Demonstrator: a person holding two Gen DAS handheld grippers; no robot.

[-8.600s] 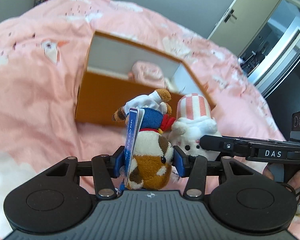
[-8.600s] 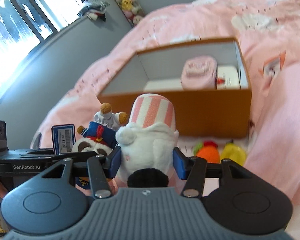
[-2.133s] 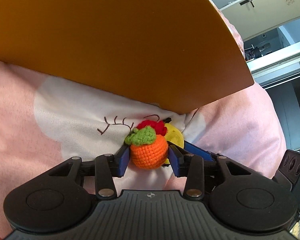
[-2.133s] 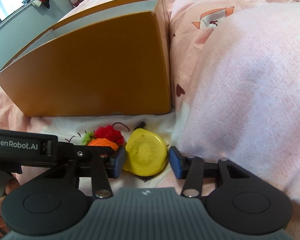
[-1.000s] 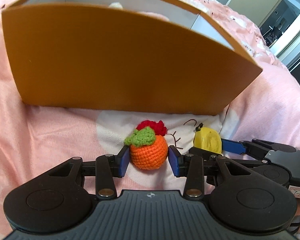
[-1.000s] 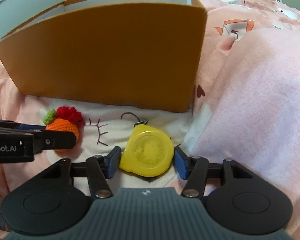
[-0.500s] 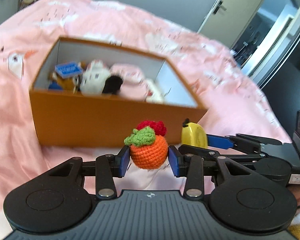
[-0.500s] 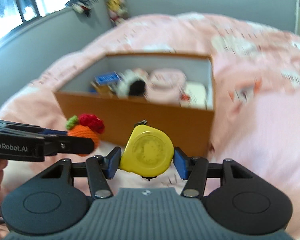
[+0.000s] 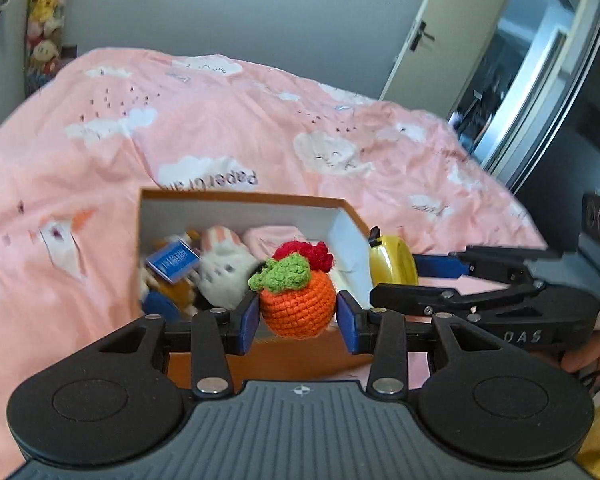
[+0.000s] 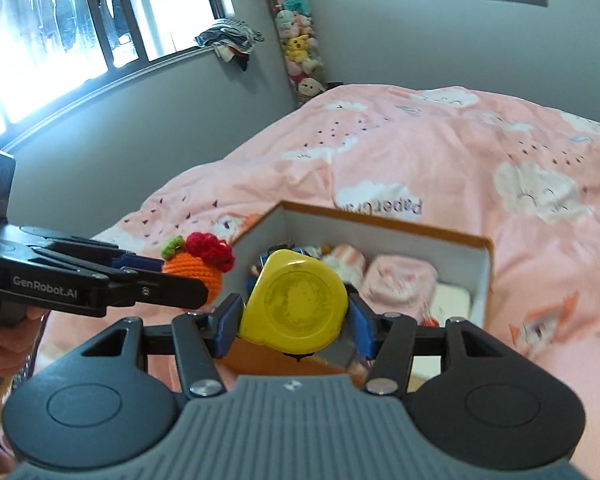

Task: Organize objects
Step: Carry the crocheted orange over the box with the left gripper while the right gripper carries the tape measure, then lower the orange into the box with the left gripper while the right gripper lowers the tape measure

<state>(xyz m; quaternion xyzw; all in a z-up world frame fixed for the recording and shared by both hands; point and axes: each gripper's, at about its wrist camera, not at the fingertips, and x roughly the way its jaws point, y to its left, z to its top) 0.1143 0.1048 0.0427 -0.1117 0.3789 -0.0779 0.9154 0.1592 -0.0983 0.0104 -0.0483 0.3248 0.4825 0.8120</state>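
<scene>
From the left wrist camera, we see our left gripper (image 9: 298, 316) with its jaws clamped on a crocheted orange fruit (image 9: 298, 308) that has a green leaf and a red tuft on top. The fruit is held up in the air in front of an open orange box (image 9: 240, 202) that sits on a bed (image 9: 220, 120) covered with a pink cloud-print quilt. Inside the box we make out a white plush toy (image 9: 222, 276), a blue tag (image 9: 174, 260) and something pink (image 9: 268, 238), all a little blurred. To the right, our right gripper (image 9: 396, 268) holds a yellow tape measure (image 9: 392, 266) just beside the box's right wall, level with the fruit. A door (image 9: 440, 32) stands open at the far right.

From the right wrist camera, we see our right gripper (image 10: 294, 320) with its jaws clamped on the yellow tape measure (image 10: 294, 308), its round face turned toward us. It is raised above the near edge of the orange box (image 10: 380, 220). In the box lie a pink bundle (image 10: 398, 280) and the white plush toy (image 10: 342, 262), partly hidden behind the tape measure. At the left, our left gripper (image 10: 168, 276) holds the crocheted orange fruit (image 10: 198, 266) near the box's left corner, close beside the tape measure but apart from it. A window (image 10: 80, 20) and a tall tube of plush toys (image 10: 296, 40) stand by the grey wall behind the bed (image 10: 460, 152).
</scene>
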